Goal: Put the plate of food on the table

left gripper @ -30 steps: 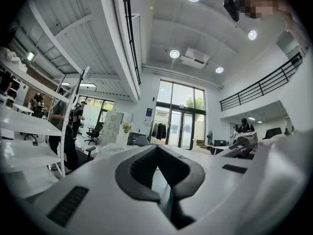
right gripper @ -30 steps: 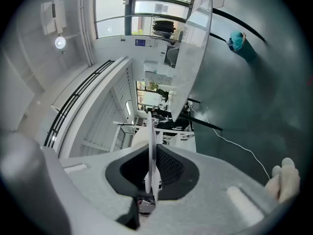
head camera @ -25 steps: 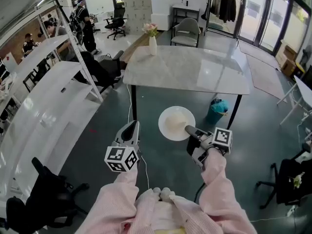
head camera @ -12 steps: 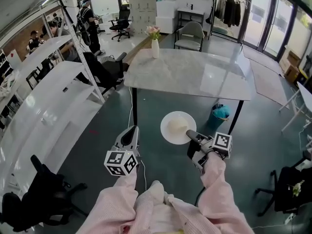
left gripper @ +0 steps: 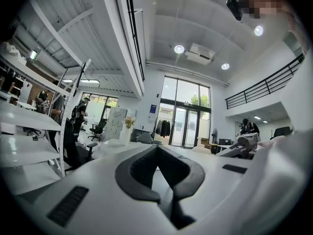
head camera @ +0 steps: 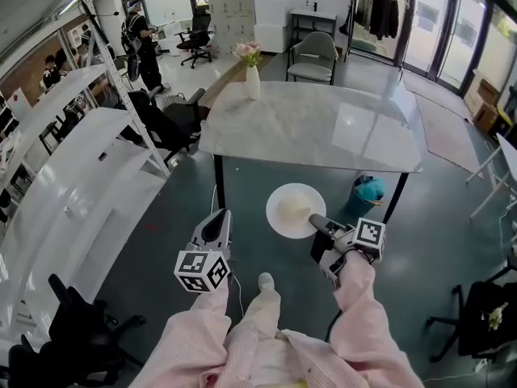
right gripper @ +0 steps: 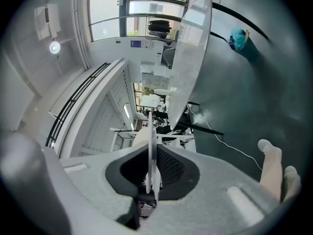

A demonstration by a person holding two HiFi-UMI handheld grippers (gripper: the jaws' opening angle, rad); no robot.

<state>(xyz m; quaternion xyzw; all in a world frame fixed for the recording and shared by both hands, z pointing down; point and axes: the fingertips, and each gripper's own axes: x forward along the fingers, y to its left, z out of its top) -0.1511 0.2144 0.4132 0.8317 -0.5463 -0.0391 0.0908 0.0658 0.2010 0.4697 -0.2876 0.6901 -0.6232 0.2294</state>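
Note:
A white plate with a pale mound of food hangs level over the dark floor, just short of the marble table. My right gripper is shut on the plate's near rim. In the right gripper view the plate shows edge-on between the jaws of that gripper, and the table lies ahead. My left gripper is held at the left, apart from the plate. In its own view the left gripper is shut on nothing.
A white vase with flowers stands at the table's far left corner. A teal bin sits by the table's right front leg. White shelving runs along the left, with black office chairs beside it. My shoe shows below.
The table has drawn slightly nearer and a shoe has come into view below. The plate stays held in the right gripper, the left gripper beside it as before.

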